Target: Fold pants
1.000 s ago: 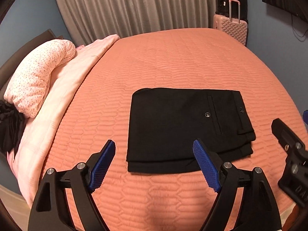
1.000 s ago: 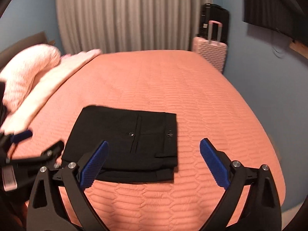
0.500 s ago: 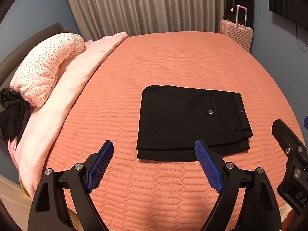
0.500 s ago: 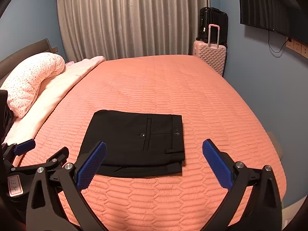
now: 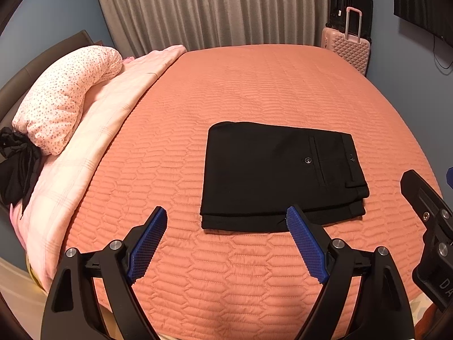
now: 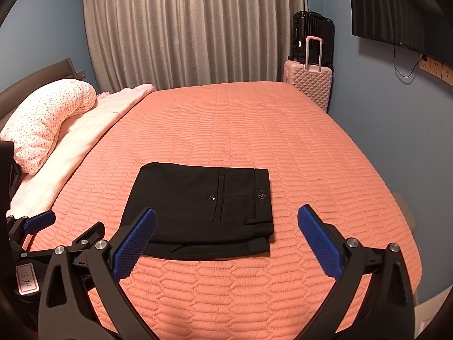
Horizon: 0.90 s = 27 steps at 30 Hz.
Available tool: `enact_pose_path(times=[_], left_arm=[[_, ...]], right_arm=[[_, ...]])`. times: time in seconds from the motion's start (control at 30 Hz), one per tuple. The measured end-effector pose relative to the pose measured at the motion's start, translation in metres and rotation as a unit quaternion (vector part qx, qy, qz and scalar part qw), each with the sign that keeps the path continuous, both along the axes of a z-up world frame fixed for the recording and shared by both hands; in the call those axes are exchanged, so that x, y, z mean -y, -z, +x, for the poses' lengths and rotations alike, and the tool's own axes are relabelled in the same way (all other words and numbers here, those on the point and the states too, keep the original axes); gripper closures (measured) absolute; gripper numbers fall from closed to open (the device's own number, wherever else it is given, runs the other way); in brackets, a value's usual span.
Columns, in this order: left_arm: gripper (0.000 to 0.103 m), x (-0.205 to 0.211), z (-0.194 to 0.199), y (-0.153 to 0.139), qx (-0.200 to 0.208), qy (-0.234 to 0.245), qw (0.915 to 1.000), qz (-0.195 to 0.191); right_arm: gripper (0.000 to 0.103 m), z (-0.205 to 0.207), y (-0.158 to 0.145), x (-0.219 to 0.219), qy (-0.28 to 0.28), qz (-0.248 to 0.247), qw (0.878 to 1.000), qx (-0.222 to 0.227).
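Black pants (image 5: 277,172) lie folded into a neat rectangle on the orange quilted bed (image 5: 254,90), back pocket and button facing up, waistband at the right. They also show in the right wrist view (image 6: 198,209). My left gripper (image 5: 226,221) is open and empty, held above the bed just in front of the pants' near edge. My right gripper (image 6: 226,226) is open and empty, also short of the near edge. Neither touches the pants.
A dotted pink pillow (image 5: 65,102) and a pale pink blanket (image 5: 93,147) lie along the bed's left side, with a black cloth (image 5: 17,170) beside them. A pink suitcase (image 6: 308,85) and black suitcase (image 6: 312,39) stand by the curtain. A TV (image 6: 396,8) hangs on the right wall.
Both grippers have drawn back and risen from the pants, which now look smaller and farther off. The pants have not moved. Both grippers stay open.
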<state>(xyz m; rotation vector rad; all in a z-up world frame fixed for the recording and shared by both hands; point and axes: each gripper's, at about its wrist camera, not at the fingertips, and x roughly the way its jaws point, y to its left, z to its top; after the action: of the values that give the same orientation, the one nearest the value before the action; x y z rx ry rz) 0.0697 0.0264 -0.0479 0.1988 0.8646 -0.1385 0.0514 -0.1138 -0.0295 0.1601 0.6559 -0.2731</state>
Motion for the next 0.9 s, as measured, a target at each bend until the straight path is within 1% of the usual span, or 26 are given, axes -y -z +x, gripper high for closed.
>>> enact_pose_path(times=[0.9], left_arm=[[0.019,-0.0037,-0.0012,-0.0046,0.001,0.001,1.0000,0.001]], right_arm=[[0.005,-0.0071,-0.0032,-0.0029,0.004,0.004,1.000,0.004]])
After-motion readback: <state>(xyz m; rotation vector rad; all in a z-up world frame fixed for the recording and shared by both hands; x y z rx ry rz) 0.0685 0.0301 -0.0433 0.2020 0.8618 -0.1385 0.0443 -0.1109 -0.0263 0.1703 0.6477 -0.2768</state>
